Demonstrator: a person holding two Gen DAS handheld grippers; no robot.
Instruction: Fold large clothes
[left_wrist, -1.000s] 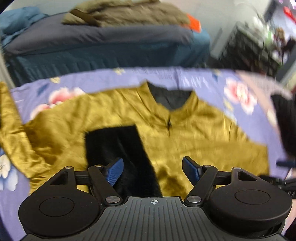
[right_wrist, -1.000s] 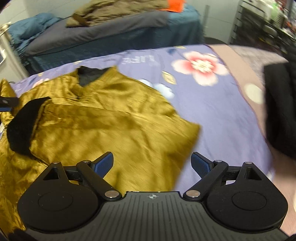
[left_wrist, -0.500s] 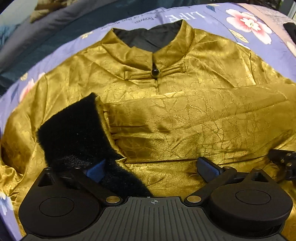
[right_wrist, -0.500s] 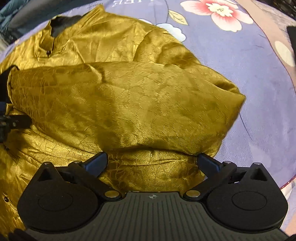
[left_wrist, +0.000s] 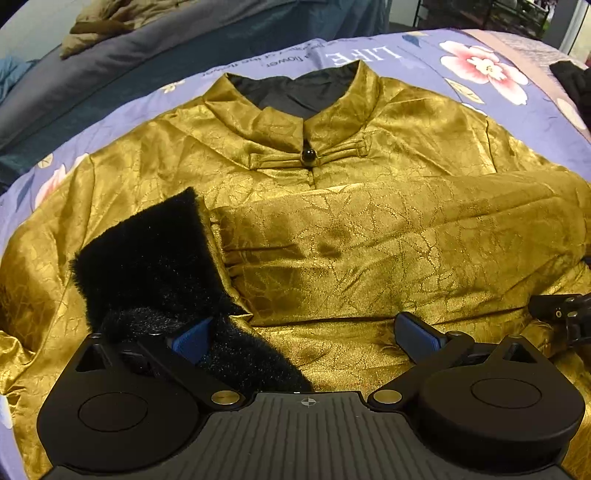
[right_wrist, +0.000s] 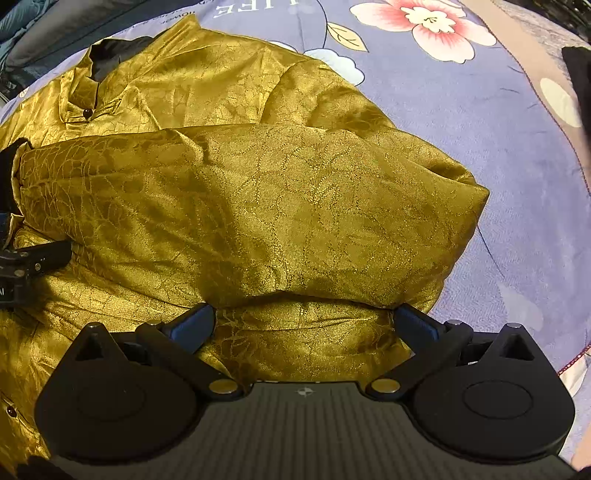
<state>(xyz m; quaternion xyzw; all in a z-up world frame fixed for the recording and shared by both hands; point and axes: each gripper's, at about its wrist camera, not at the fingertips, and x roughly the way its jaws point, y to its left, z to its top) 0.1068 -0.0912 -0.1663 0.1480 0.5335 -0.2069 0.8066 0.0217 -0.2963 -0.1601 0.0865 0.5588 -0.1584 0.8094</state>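
A shiny gold brocade jacket with a stand-up collar (left_wrist: 332, 177) is lying face up on a purple floral bedsheet (left_wrist: 424, 59). Compared with a second ago, both cameras are sitting much lower and closer to the cloth. The jacket's right-hand sleeve (right_wrist: 258, 206) is now lying folded straight across the chest, where before it was still settling. Its black furry cuff (left_wrist: 147, 266) is resting on the jacket's left side.

The left gripper (left_wrist: 303, 336) is spreading its jaws wide, one blue pad (left_wrist: 188, 338) pressing into the cuff fur, gripping nothing. The right gripper (right_wrist: 303, 323) is likewise gaping over the fabric just below the folded sleeve, holding nothing.

One sleeve fold appears finished; the other sleeve likely comes next.
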